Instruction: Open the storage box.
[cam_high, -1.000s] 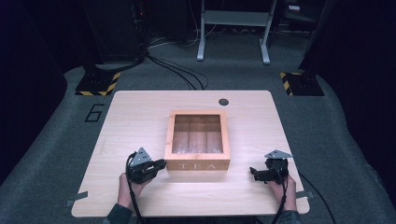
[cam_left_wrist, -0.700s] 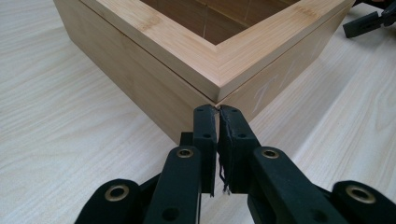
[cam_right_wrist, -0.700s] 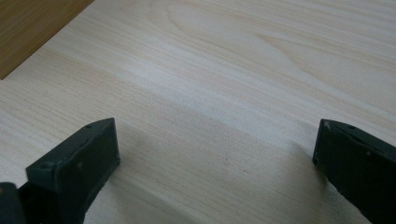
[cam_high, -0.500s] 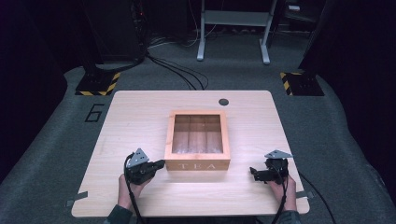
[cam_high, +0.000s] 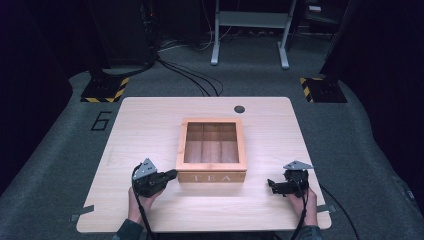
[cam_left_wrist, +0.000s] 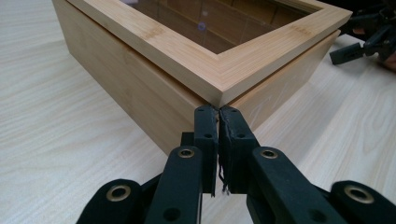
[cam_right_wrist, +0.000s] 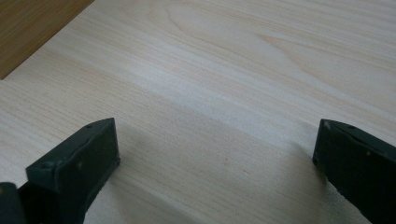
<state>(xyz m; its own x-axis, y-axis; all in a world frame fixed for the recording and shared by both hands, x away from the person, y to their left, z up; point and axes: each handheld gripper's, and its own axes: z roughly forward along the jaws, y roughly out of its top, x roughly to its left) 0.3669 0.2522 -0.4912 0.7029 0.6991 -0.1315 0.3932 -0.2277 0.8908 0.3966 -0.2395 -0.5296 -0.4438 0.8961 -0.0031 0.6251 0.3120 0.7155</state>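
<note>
Tea box (cam_high: 211, 150) unmoved; left claw (cam_left_wrist: 218, 112) has just closed empty.

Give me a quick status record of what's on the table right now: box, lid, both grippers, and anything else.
box: bamboo tea box with glass-window lid, centre of light wooden table
lid: down, closed
left gripper: jaws shut on nothing, tips at the box's near left corner, just under the lid edge
right gripper: jaws open, over bare table right of the box, holding nothing
other: small dark round disc near the far edge
</note>
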